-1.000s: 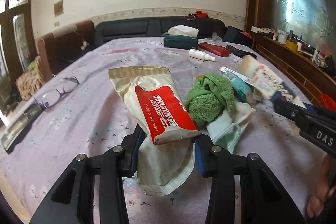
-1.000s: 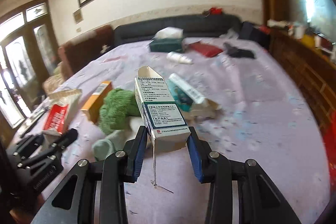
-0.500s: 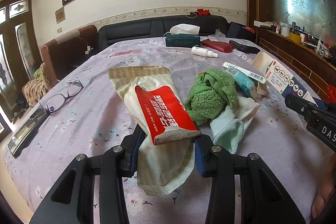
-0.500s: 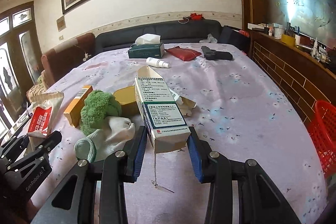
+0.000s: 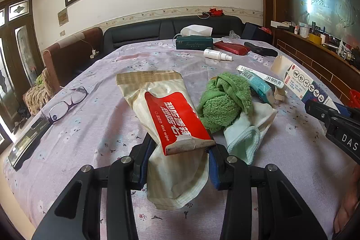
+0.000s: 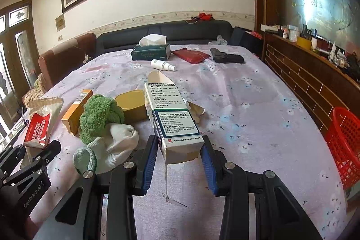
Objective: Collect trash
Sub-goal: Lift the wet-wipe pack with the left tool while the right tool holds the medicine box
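My left gripper [image 5: 178,152] is shut on an empty red-and-cream wet wipe packet [image 5: 166,109], held just above the purple flowered tablecloth [image 5: 90,123]. My right gripper [image 6: 178,150] is shut on an opened white medicine box [image 6: 171,118], also held above the table; the box shows at the right in the left wrist view [image 5: 303,84]. A red plastic basket [image 6: 344,145] stands off the table's right edge. A teal-and-white small box [image 5: 258,82] lies by the green cloth.
A green towel [image 5: 225,100] and white socks [image 6: 114,145] lie mid-table, with an orange box [image 6: 76,111] and yellow tin [image 6: 132,105]. Glasses [image 5: 65,102] and a phone [image 5: 27,143] lie left. A tissue box [image 6: 150,52], spray bottle [image 6: 162,65], red pouch [image 6: 191,55] and black case [image 6: 227,57] lie far back.
Both grippers have drawn back and risen a little with their loads. The right gripper swung right, bringing the red basket into view. Both grips are unchanged.
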A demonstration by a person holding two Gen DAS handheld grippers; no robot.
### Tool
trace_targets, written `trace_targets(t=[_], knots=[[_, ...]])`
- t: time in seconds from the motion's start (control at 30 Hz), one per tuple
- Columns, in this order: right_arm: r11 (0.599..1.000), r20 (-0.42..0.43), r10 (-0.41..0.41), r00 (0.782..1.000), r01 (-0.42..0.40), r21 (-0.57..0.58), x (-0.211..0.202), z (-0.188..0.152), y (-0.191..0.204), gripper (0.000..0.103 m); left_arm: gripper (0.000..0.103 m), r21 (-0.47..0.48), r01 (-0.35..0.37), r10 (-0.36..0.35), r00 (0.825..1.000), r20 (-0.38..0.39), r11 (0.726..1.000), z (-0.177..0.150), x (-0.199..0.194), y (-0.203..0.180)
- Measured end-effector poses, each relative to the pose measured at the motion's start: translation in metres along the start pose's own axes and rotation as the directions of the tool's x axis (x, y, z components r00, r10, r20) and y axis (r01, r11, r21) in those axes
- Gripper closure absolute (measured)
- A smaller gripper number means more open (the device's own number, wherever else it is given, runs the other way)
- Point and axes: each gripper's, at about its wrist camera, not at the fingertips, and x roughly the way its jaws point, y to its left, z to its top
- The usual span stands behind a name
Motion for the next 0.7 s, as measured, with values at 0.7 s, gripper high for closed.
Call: trace_targets(t=[0.7], knots=[[0.999,0.023,-0.037,0.999,0.038,-0.030,-0.0073,0.0007,0.0049,0.061,0.063,0.008,0.014,-0.014,1.000,0.019,1.000,-0.0007,-0.0031,-0.0016]])
